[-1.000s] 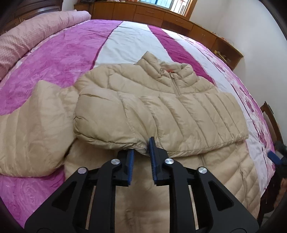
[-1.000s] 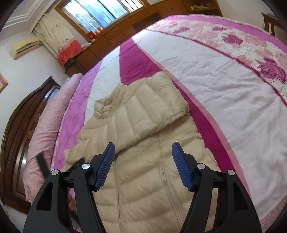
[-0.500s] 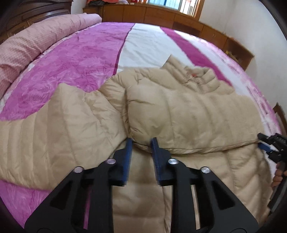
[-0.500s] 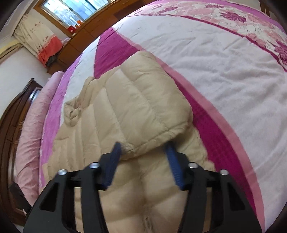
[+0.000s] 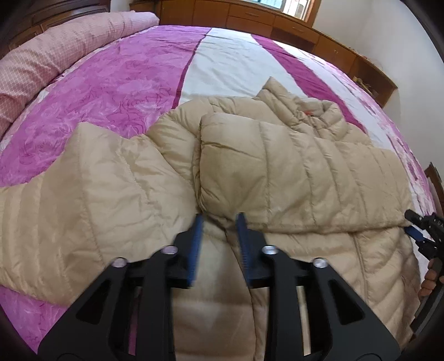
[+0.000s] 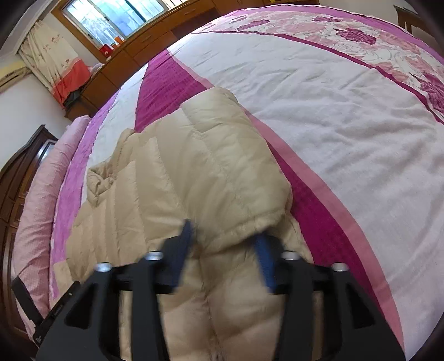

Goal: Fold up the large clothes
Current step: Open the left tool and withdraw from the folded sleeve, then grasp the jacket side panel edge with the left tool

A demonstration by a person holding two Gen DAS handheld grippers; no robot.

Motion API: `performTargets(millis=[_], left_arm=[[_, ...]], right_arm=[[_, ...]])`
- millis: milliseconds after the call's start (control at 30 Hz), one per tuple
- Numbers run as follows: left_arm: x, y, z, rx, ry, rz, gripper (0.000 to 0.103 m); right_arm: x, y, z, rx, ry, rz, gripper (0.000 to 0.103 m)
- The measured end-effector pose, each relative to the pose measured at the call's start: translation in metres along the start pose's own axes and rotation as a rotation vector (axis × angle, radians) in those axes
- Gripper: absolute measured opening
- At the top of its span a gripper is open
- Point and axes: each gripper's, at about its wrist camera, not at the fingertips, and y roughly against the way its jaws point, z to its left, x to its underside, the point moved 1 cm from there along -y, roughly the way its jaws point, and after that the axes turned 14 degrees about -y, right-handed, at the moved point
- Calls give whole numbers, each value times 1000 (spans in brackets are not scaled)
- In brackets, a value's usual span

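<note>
A beige puffer jacket lies front up on the bed, one sleeve folded across its chest and the other sleeve spread out to the left. My left gripper sits low at the folded sleeve's near edge. Its jaws are opening, with the fold's edge between the blue pads, which no longer pinch it. In the right wrist view the sleeve's cuff lies between the tips of my right gripper. Those jaws are opening too. The right gripper also shows at the jacket's right side.
The pink, purple and white bedspread covers the bed. A rolled pink quilt lies along the far left. Wooden cabinets line the wall beyond. A person's hand and a chair are at the right edge.
Both grippers have come down closer to the jacket with the folded sleeve. The left jaws, narrow on the fold's edge before, have widened. The right jaws narrowed around the cuff, then spread again.
</note>
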Motion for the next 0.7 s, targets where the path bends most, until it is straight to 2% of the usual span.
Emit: performTargets(millis=[33,67,233,500,600,700], left_arm=[[2,6,0,0,-1,-7,46],[4,13,0,-3,-6,-19,51],[25,44,3,-36,-14,-31,60],[57,79,36,-124,6,-15,63],[66,84,50,-150,19,9,63],[74,88,68,-140,57,21,63]], right_arm=[[3,7,0,-13,2,6,59],[6,11,3,-20,4,10,60],[31,47,7,-57,43,20,62],[81,97,-3,-34,141,-6,67],[99,101,-15,-17,108,42,69],[119,104,-20,12,91,71,70]])
